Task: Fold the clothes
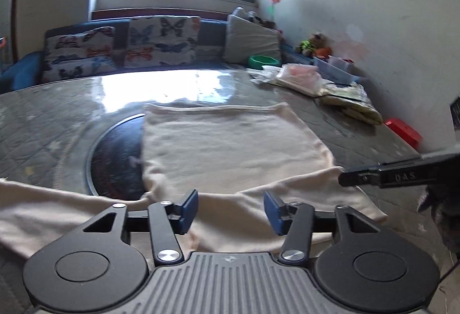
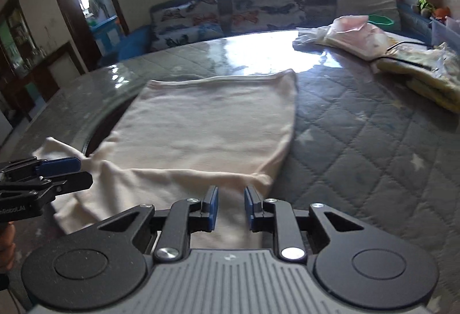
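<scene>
Cream garment (image 1: 230, 141) lies flat at table (image 1: 43, 118) centre, 12 o'clock from both my claws, near edge folded toward me. Left gripper (image 1: 231, 209): jaws spread, holding nothing, above the near fold. Right gripper (image 2: 231, 207): jaws parted, empty, over the 5 o'clock corner. I judge both are staged to pinch that edge. Finished pile (image 2: 402, 55) sits at 2 o'clock, clear of the workspace.

The garment (image 1: 230, 141) is covering part of the dark disc (image 1: 115, 152); its near edge is hiding behind the left gripper (image 1: 231, 209).

soft matt cream cloth garment (image 1: 230, 147), glossy table top (image 1: 172, 83) (over quilted fabric), matt black plastic claw (image 1: 231, 209)
</scene>
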### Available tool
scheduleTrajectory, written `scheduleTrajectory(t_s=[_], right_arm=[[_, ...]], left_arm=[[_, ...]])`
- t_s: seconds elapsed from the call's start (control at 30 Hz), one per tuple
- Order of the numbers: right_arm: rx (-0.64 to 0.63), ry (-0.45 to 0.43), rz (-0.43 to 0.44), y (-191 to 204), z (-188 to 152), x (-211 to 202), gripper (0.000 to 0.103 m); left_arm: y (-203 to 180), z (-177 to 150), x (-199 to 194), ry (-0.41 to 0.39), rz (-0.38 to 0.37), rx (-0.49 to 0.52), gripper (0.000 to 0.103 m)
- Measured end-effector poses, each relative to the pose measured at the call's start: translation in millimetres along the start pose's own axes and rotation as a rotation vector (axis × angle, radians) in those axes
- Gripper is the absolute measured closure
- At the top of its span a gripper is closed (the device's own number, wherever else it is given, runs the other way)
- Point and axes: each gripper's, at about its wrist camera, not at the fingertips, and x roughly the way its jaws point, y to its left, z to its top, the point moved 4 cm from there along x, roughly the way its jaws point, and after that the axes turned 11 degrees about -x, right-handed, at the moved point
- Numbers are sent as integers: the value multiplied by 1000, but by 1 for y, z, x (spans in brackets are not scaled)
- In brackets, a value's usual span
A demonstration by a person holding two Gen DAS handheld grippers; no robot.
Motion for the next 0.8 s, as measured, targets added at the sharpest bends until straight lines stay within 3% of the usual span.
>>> scheduleTrajectory(t_s=[0.2,0.27,0.5,0.7,0.8], right_arm=[[-210,53,-148,-20,30,-20,83],[-246,64,-161,-21,31,-22,83],[-287,88,21,13,14,20,84],[-361,95,-12,18,14,24,84],[-452,102,32,27,12,8,84]], left_arm=[[-14,-3,21,43,-24,47,59],[-13,-5,25,53,-17,44,59],[-4,-11,38,96,25,38,64],[3,-13,41,102,41,37,66],[3,-13,36,98,38,34,66]])
